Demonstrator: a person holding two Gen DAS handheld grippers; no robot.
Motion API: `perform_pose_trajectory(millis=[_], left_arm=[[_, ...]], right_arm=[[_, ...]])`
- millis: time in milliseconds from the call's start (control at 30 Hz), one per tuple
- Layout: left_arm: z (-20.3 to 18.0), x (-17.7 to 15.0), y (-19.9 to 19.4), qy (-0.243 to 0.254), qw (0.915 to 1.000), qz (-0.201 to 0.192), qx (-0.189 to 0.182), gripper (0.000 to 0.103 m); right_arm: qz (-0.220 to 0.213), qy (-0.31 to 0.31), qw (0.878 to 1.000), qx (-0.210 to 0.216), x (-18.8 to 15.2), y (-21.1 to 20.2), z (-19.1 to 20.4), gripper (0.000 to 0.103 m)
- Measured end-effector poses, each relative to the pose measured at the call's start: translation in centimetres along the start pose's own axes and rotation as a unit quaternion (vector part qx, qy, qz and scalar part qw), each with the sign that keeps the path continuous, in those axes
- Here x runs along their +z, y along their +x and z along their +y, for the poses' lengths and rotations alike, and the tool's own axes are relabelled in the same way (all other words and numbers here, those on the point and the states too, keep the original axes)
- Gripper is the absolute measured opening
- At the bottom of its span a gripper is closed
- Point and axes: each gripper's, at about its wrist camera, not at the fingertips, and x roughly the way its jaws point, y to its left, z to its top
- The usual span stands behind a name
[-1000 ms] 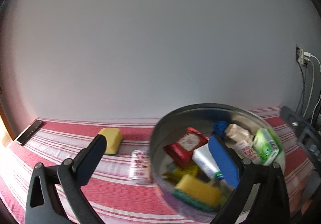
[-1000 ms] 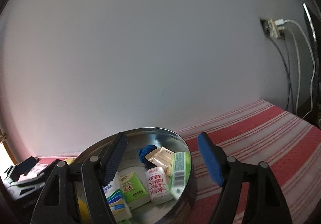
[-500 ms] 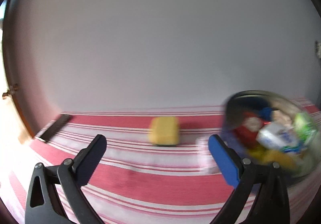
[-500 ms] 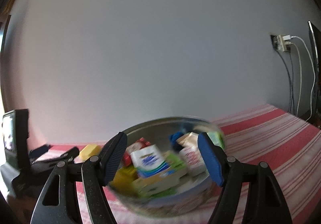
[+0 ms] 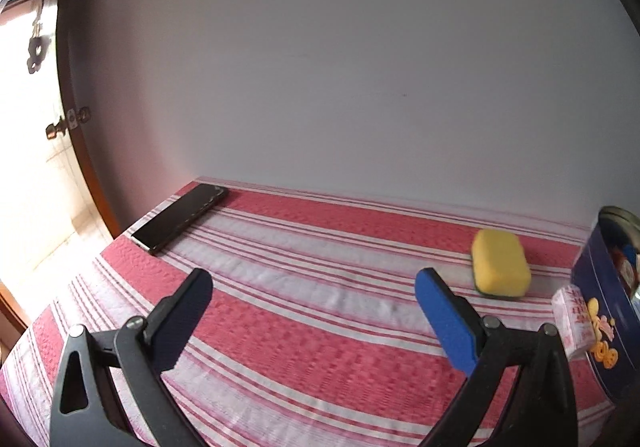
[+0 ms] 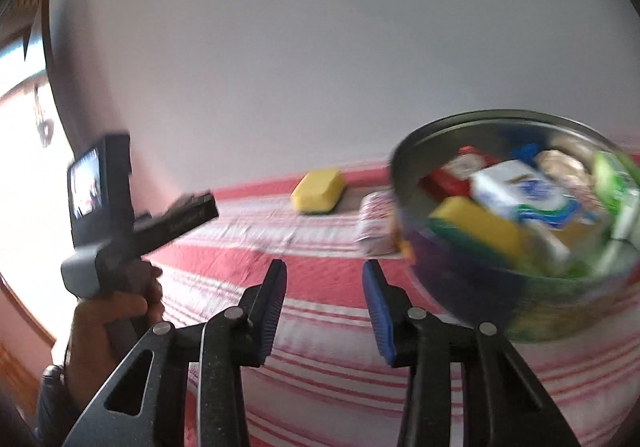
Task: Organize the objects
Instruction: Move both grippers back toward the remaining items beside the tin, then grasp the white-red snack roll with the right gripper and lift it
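Sponge (image 5: 501, 263) next: my left gripper (image 5: 313, 299) gapes wide and empty, right gripper (image 6: 325, 293) just narrowed on nothing, so I'd approach slowly.

A red and white striped cloth (image 5: 304, 311) covers the bench, its bands running across both views. A dark phone (image 5: 180, 217) lies flat on the cloth at the far left corner, screen up, close to the wall and at a slant to the stripes. Behind the bench rises a plain pale wall (image 5: 340, 67), bare except for a few faint marks. At the left edge stands a dark wooden door frame (image 5: 70, 119) with a small metal latch (image 5: 66, 123) fixed to it, and bright daylight washes out the opening (image 5: 24, 167) beyond it.
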Motion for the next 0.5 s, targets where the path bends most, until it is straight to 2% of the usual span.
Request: perform_pose_trajectory(millis=[100,267,300,367,400,467,500], left_arm=[[0.3,0.1,0.1,-0.005,1.0000,0.002,-0.001,0.102],[0.7,0.4,0.3,0.001,0.9999,-0.006,0.015,0.102],[0.9,0.4,0.4,-0.002,0.9999,-0.005,0.012,0.102],[1.1,0.6,0.5,-0.013,0.9999,-0.002,0.005,0.102],[1.2,0.6,0.5,-0.016,0.9999,0.000,0.001,0.102],[1.4,0.6,0.6,-0.021,0.9998,0.001,0.000,0.102],[1.5,0.7,0.6,-0.023,0.9997,0.001,-0.001,0.102]], right_arm=[[0.046,0.000,0.999,-0.011,-0.4,3.6,0.5,0.043],[0.108,0.069,0.991,-0.036,-0.4,8.4,-1.2,0.042],[0.101,0.076,0.991,-0.035,-0.1,8.4,-1.4,0.042],[0.089,0.073,0.990,-0.080,0.5,8.6,-1.8,0.036],[0.085,0.081,0.990,-0.078,0.7,8.8,-2.2,0.035],[0.095,0.090,0.986,-0.106,0.8,9.4,-3.0,0.035],[0.093,0.095,0.985,-0.107,1.0,9.5,-3.4,0.034]])
